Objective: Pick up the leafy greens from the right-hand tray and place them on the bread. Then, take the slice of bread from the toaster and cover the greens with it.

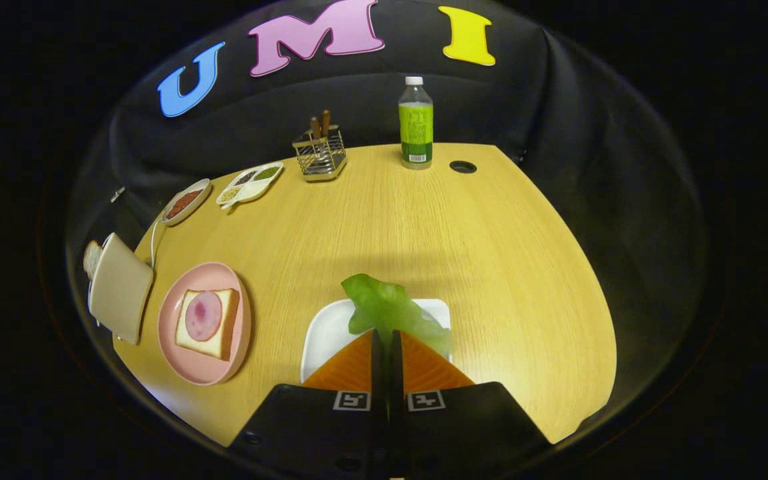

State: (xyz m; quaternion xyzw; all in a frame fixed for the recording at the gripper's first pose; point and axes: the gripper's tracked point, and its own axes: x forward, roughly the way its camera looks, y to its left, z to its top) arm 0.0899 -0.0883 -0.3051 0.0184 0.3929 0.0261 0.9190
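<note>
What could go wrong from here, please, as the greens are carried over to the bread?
The claw pinches the leafy greens only at one edge, so the floppy leaf could slip out or sag over the white tray.

The bread on the pink plate already carries a slice of ham; a careless drop might shift it.

The toaster stands close beside that plate, so a wide swing could knock it.

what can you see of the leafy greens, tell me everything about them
The leafy greens are one bright green, crinkled leaf that looks soft, maybe artificial. The claw is shut on its near end, both orange fingers pressing together with the leaf pinched between them. The rest sticks out ahead of the fingertips, fanning over the white tray. Whether it is lifted clear of the tray or brushing it cannot be told.
</note>
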